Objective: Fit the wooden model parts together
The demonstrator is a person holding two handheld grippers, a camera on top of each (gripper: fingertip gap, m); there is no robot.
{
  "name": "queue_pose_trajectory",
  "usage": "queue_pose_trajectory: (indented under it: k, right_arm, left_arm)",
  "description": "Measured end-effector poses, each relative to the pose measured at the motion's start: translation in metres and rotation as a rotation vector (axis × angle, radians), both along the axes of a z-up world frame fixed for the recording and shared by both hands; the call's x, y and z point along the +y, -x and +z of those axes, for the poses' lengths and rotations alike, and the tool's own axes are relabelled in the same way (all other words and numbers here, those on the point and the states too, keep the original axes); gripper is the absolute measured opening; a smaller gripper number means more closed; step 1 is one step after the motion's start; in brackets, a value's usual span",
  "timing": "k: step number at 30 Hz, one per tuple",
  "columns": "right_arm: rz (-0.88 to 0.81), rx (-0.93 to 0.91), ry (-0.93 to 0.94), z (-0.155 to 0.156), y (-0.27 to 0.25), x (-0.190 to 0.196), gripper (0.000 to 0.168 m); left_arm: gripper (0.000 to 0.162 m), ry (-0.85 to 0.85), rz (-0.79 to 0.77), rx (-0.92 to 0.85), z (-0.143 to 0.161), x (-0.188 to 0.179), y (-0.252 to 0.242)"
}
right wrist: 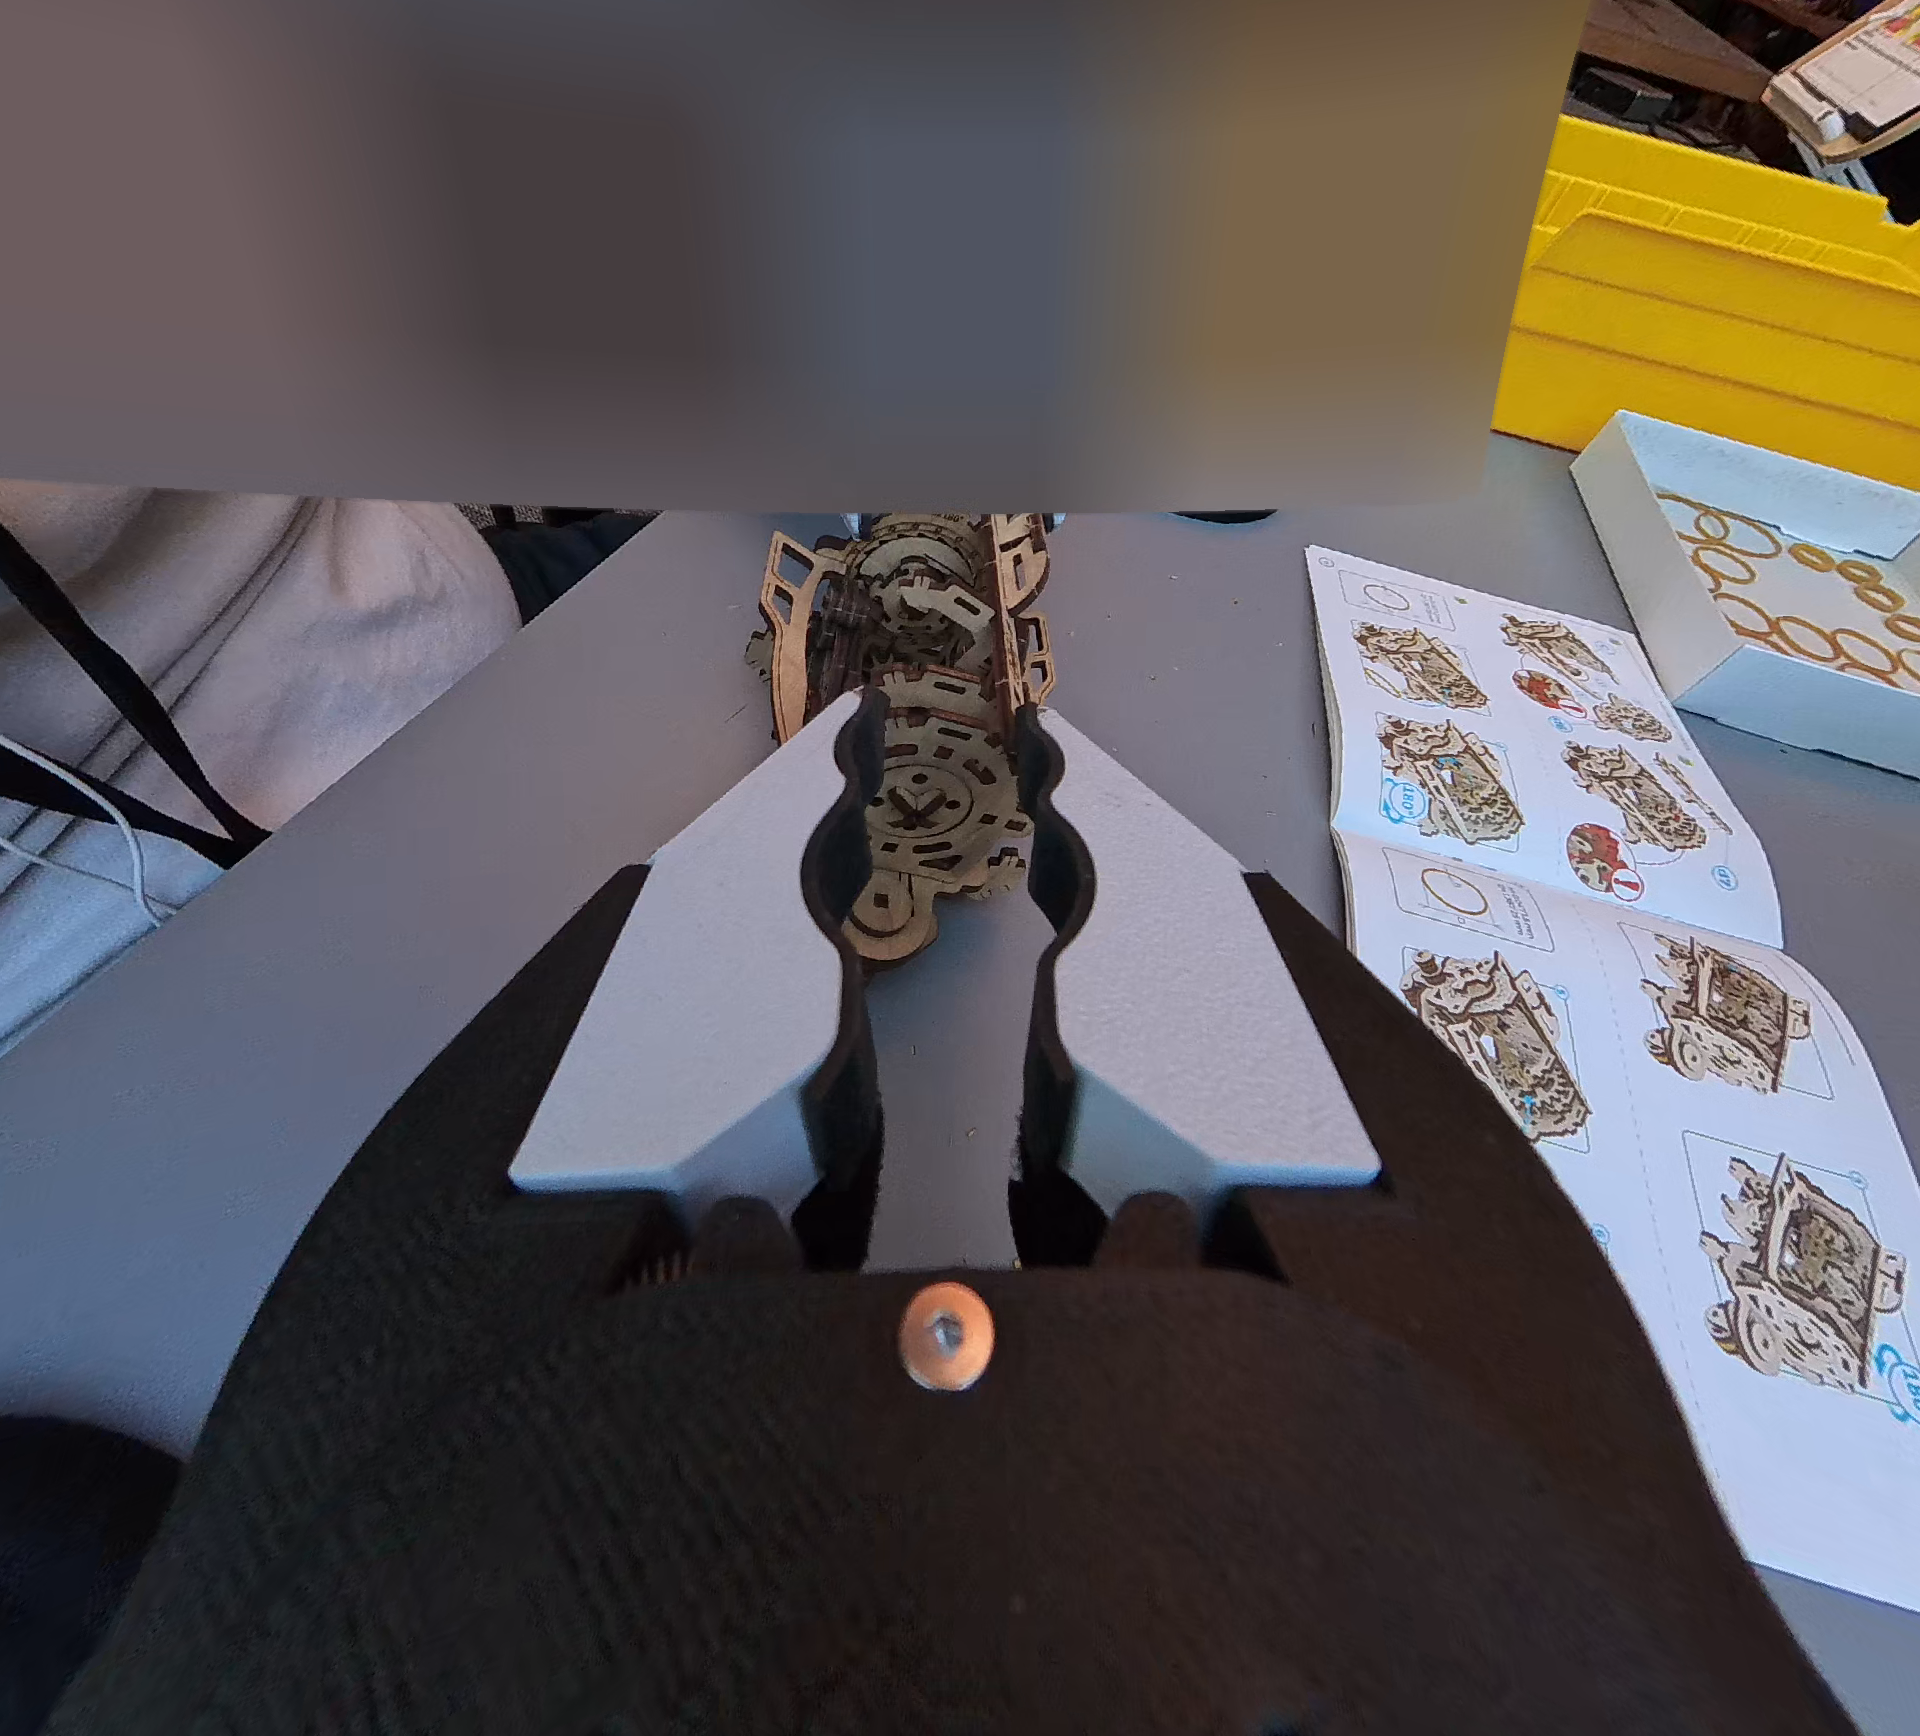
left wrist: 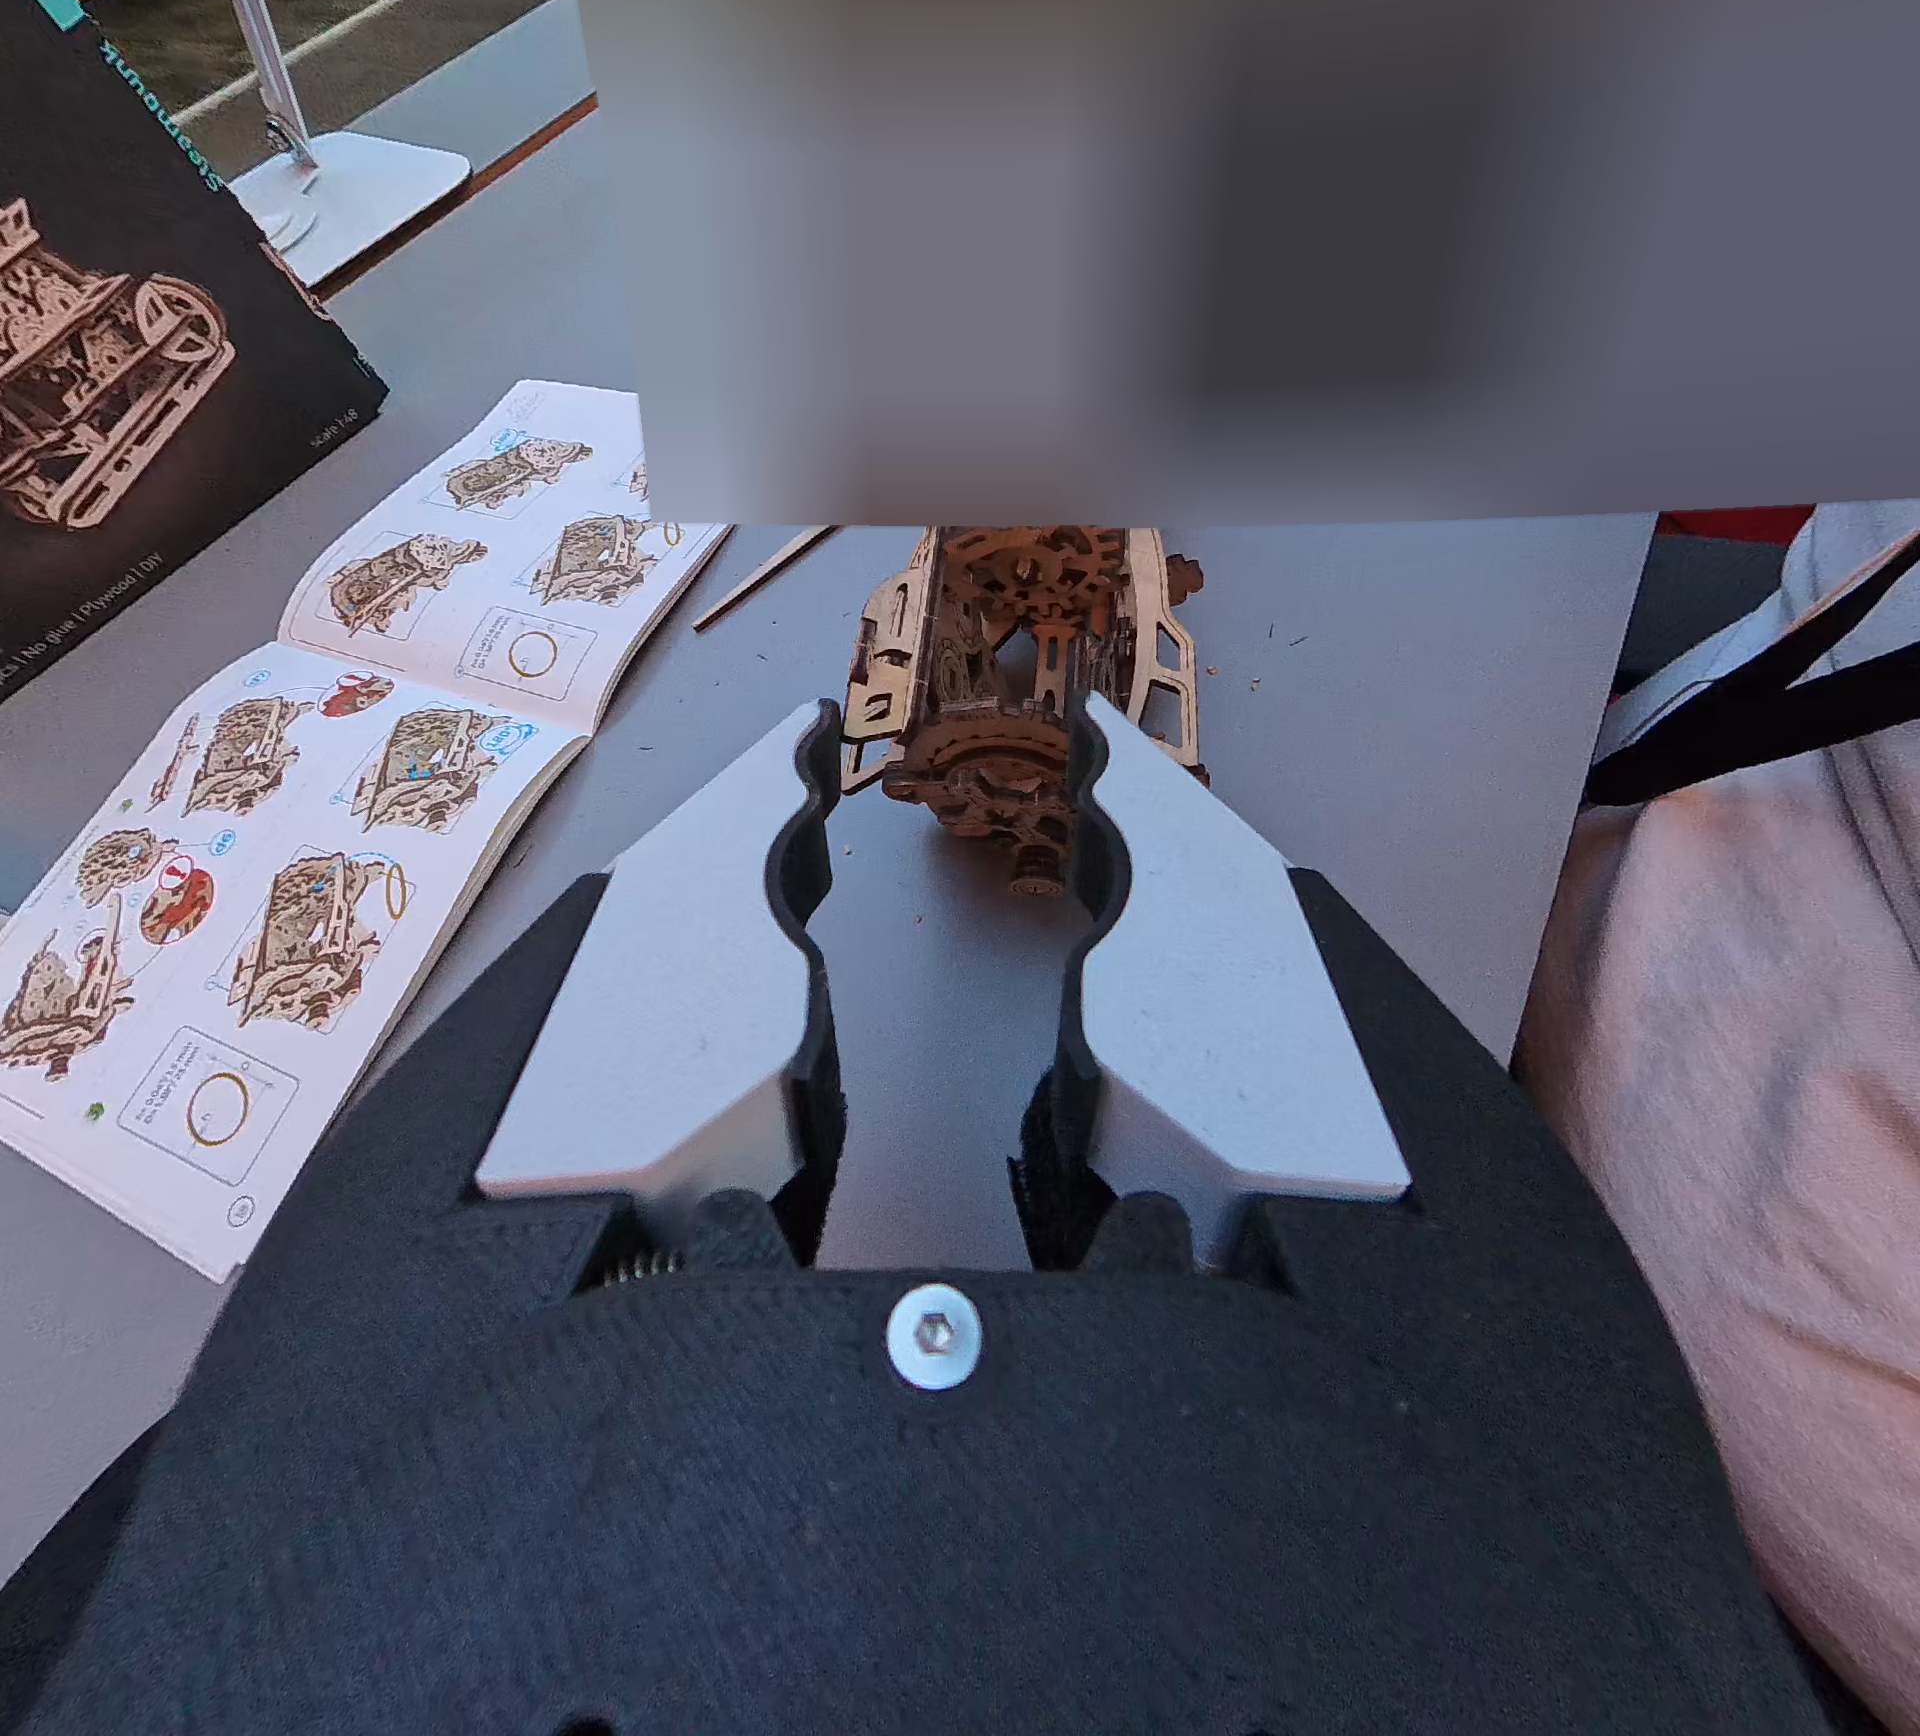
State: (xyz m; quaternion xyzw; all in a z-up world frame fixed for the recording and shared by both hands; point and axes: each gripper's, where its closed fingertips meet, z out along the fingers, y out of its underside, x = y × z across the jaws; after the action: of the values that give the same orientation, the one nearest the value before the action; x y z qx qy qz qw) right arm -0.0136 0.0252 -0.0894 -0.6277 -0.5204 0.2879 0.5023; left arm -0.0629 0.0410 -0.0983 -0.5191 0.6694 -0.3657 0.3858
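The wooden model (left wrist: 1013, 699) lies on the desk (left wrist: 1403, 699). Left tongs (left wrist: 956, 730) spread at one end, right tongs (right wrist: 945, 730) spread around the other. Squeeze unevenly and thin plywood could snap, probably.

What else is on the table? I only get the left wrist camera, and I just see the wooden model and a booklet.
Observer: A white box of tan rings sits past the booklet.
Operator: Cool! What's behind it?
Observer: A yellow bin.
Operator: Where's the other gripper?
Observer: The right gripper has a finger on each side of the wooden model, at its round end. I cannot tell if it squeezes.
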Motion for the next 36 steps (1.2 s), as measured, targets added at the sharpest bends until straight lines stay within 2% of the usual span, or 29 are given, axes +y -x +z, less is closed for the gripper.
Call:
queue_pose_trajectory:
  k: [7,12,21,36]
  right_arm:
    - [0.003,0.002,-0.001,0.0,0.0004,-0.0001,0.025]
    - [0.0,0.005,0.002,-0.0001,0.0002,0.0006,0.025]
    - [0.002,0.006,0.001,0.0001,0.0003,0.0005,0.025]
    - [0.0,0.005,0.006,-0.0005,-0.0002,0.0015,0.024]
  left_arm:
    - [0.041,-0.041,0.001,-0.052,0.0011,-0.0014,0.001]
    - [0.048,-0.087,-0.001,-0.055,-0.0027,-0.0025,0.0009]
    - [0.038,0.019,0.007,-0.113,0.0045,0.0006,0.0008]
    - [0.035,0.032,0.002,-0.174,0.0048,0.0027,0.0004]
